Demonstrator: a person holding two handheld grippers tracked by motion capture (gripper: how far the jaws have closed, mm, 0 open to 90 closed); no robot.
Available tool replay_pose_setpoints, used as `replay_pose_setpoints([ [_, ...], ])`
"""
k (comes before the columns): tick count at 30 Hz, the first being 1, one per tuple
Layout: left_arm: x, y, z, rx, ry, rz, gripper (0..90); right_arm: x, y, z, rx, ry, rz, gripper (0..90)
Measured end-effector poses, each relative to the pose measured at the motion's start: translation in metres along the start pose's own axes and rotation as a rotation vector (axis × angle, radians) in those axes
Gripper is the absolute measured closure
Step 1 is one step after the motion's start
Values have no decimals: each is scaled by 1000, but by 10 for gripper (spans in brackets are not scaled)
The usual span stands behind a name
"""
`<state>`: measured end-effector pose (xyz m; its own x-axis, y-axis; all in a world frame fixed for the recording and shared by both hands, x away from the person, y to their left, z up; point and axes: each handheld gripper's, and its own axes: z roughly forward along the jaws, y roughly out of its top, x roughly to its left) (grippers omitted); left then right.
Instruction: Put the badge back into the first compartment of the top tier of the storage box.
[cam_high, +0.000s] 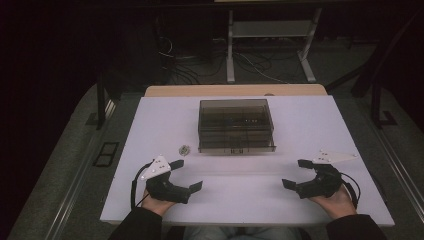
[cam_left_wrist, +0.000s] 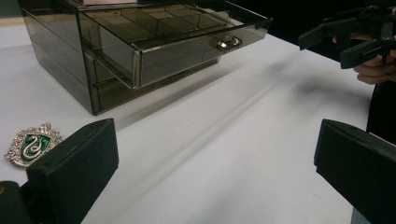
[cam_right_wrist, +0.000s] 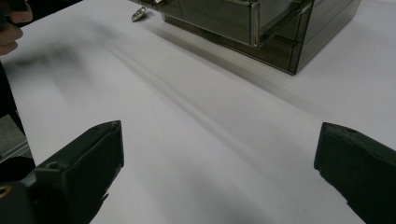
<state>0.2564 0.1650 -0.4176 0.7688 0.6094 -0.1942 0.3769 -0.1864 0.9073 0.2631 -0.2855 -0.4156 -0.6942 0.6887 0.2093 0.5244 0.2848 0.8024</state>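
Note:
A smoky clear plastic drawer box stands at the middle of the white table; its top drawer is pulled partly out. A small silver badge with a green enamel snake lies on the table left of the box. My left gripper rests near the front left, held in a hand, its jaws wide apart with nothing between them. My right gripper sits at the front right, likewise open and empty. Both point inward toward each other.
The box has a lower drawer that is shut. A wooden strip runs behind the table's far edge. Beyond it stand a white desk frame and loose cables on the floor. Bare table lies between the grippers.

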Motion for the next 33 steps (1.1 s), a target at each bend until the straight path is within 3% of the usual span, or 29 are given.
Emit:
replay_pose_setpoints([
  [19,1,2,-2,8,16,9,0,1,-1,-3,-2,1,1,13],
  [33,4,15,-6,36,24,16,0,-3,-3,-6,6,-22,9,13],
])
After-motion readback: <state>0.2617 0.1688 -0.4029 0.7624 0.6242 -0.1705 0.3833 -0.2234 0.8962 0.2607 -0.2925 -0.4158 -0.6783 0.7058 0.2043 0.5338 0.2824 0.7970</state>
